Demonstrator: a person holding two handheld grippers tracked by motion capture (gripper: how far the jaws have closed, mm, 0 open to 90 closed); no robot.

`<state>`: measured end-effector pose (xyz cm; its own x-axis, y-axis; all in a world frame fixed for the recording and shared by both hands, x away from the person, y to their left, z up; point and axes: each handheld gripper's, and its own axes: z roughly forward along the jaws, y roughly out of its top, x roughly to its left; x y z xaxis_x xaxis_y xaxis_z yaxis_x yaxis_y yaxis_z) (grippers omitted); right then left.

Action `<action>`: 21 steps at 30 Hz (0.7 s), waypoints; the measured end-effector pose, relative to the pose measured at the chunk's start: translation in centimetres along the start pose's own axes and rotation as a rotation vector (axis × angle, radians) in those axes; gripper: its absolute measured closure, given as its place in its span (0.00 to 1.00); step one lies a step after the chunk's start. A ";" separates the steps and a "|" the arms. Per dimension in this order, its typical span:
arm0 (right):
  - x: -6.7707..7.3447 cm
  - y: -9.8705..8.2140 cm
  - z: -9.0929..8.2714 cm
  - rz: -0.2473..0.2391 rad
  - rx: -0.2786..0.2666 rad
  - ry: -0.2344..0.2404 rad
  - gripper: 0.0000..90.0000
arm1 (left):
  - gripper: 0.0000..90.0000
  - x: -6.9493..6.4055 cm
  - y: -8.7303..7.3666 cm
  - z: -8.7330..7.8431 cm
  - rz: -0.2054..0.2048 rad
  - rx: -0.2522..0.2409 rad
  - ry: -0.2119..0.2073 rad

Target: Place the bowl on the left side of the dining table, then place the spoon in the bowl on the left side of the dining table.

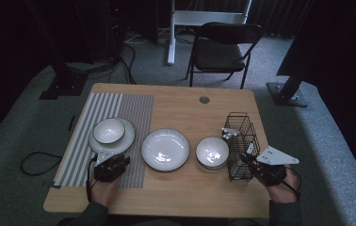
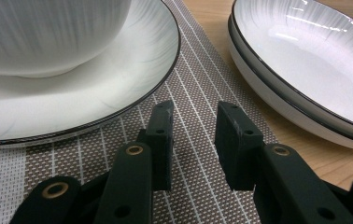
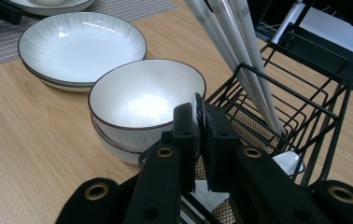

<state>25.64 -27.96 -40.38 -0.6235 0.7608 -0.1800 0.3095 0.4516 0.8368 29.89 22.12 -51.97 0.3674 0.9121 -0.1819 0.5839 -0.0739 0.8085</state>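
The right gripper (image 3: 198, 140) sat at the right edge of the light wooden table (image 1: 176, 188), just beside the black wire basket (image 1: 240, 146). Its two black jaws were pressed close and pinched a thin white thing with a dark rim, which looked like the handle of a white spoon (image 3: 197, 108). The handle stood up between the jaws at the near corner of the basket. The rounded white end of the spoon lay low inside the basket. Some long white sticks (image 3: 233, 46) leaned up out of the basket too.

Next to the basket stood a stack of white bowls with dark rims (image 3: 144, 105). Farther left were the wide white plates with dark rims (image 3: 81, 46), one on top of the other.

The left gripper (image 2: 194, 135) rested low over the striped grey and white mat (image 2: 193, 88) at the left side of the table. Its jaws were spread apart, with just the mat showing in the gap. Right ahead of it was a big white plate with a dark rim (image 2: 118, 79), and a small white bowl (image 2: 48, 37) sat on that plate. The left gripper was close to the plate's edge, but I could not tell if it touched it.
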 end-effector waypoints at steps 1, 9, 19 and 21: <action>0.0 0.0 0.0 -0.002 -0.003 -0.005 0.94 | 0.76 0.0 0.0 0.0 0.001 -0.001 0.001; -0.2 0.2 -0.4 0.003 -0.021 -0.021 0.94 | 0.76 0.0 0.0 0.1 0.004 0.003 0.000; -0.4 0.8 -0.8 -0.004 -0.037 -0.037 0.94 | 0.76 -0.1 0.0 0.0 0.004 0.003 -0.001; -0.5 1.0 -0.9 -0.006 -0.040 -0.039 0.94 | 0.75 -0.1 0.0 0.0 0.002 0.003 -0.001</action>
<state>25.58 -28.32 -39.00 -0.5968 0.7760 -0.2041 0.2761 0.4375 0.8558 29.88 22.05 -52.01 0.3692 0.9116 -0.1806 0.5856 -0.0773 0.8069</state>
